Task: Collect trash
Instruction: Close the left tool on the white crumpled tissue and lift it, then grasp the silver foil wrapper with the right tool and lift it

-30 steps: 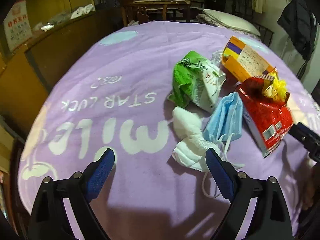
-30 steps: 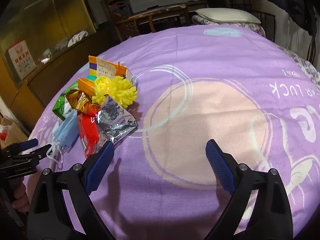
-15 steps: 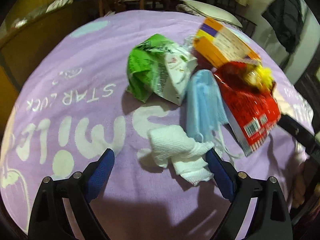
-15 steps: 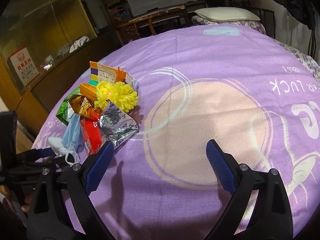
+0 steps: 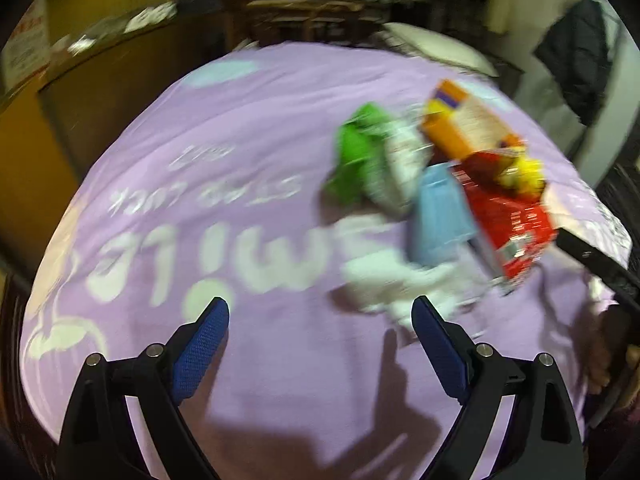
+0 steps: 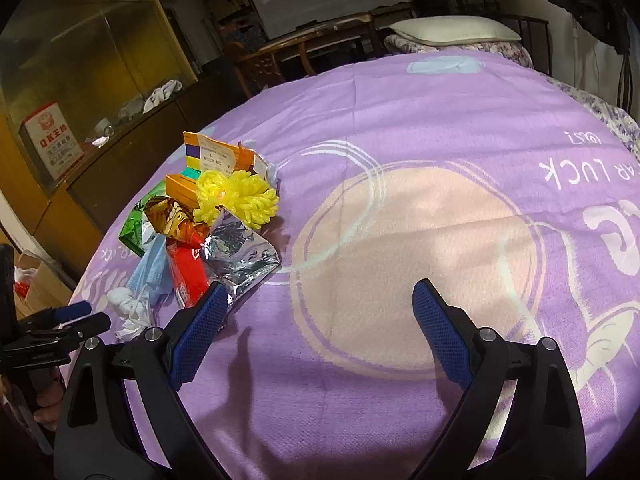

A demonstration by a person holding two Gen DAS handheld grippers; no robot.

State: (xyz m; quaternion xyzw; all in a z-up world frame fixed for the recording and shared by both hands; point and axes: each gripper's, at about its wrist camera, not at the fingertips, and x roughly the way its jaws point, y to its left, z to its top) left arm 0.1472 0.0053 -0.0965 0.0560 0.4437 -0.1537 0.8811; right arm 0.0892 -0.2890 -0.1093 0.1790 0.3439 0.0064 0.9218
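On the purple bed [image 6: 400, 128]: one trash pile [image 6: 208, 220], both grippers, left [image 5: 320, 312] and right [image 6: 320, 296], fingers spread wide, empty.

Left wrist view motion-blurred throughout: print on the red packet [image 5: 510, 220] and orange box [image 5: 466, 128] unreadable. Tissue [image 5: 394, 284] partly hidden behind one finger. Right wrist view: mask [image 6: 150, 270] half buried under packets; hand [image 6: 46, 402] cut off by the frame's left edge.

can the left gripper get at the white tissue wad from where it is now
Probably yes. The left gripper has its jaws open, and the white tissue wad lies just ahead on the purple blanket, nothing between them.
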